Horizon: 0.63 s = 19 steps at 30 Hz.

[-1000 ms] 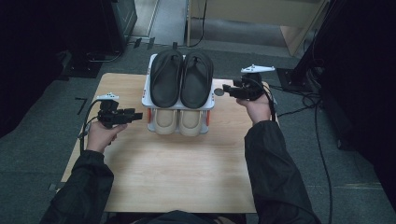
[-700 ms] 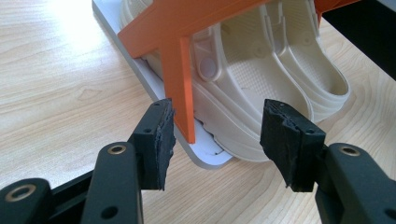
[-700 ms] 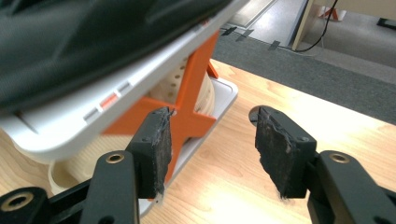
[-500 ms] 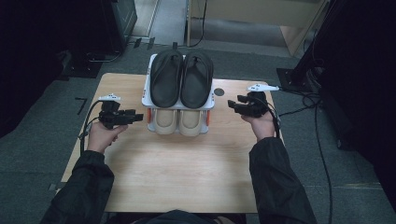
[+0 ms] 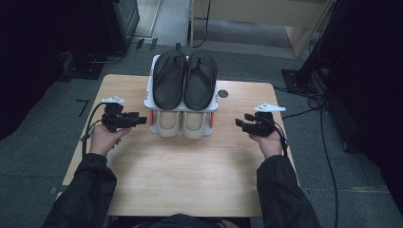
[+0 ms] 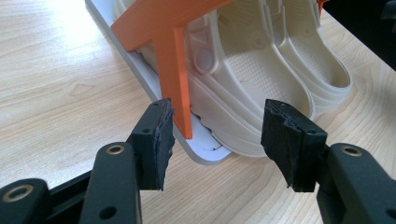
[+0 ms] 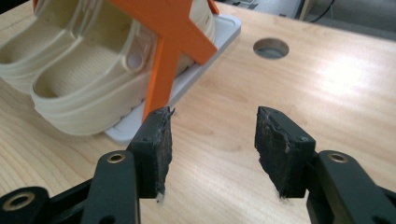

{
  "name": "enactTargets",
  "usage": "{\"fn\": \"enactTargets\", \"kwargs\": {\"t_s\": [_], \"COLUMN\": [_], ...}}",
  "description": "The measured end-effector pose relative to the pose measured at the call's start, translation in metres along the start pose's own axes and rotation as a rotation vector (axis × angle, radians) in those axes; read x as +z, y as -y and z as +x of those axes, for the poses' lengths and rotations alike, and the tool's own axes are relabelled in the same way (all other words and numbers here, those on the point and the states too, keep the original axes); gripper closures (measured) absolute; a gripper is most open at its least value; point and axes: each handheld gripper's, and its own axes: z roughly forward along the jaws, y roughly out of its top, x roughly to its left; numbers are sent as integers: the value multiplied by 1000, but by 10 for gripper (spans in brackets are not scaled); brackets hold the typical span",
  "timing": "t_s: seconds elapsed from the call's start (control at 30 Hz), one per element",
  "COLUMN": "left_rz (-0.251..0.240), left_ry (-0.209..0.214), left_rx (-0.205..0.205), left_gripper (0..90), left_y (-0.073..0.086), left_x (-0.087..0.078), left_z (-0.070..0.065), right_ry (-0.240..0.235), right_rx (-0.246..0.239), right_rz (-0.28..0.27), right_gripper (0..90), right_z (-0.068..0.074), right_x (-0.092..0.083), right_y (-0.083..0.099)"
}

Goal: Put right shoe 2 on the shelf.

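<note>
Drawn back, right gripper [image 5: 241, 124] and left gripper [image 5: 139, 118], jaws wide, flank ridged cream clogs [image 5: 183, 124].

cream sandals [image 5: 183, 122] half hidden under rack shelf [image 5: 215, 95], heels unseen

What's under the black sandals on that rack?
Under the black sandals, the rack's lower shelf holds cream clogs, toes poking out front. Their heel ends are covered by the top shelf.

Rack [image 5: 148, 97] mid-table [image 5: 190, 166]; sandals [image 5: 184, 80] on top; clogs [image 5: 183, 124] beneath.
</note>
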Motion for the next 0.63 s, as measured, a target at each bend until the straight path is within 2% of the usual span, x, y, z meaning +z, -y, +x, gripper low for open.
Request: {"fn": "enactTargets", "kwargs": {"t_s": [0.3, 0.33, 0.4, 0.63], "left_rz": [0, -1, -15, -22], "left_ry": [-8, -9, -10, -18], "left_rx": [-5, -3, -4, -1], "left_gripper": [431, 430, 430, 418], "left_y": [0, 0, 1, 3], "left_x": [0, 0, -1, -1], "left_z": [0, 0, 0, -1], "right_ry": [-5, -6, -13, -17], "right_rx": [24, 16, 31, 5], "right_rz": [12, 8, 20, 26], "right_gripper": [470, 469, 468, 453], "right_z": [-1, -2, -1, 1], "right_x": [2, 3, 4, 8], "right_y": [20, 22, 23, 25]}}
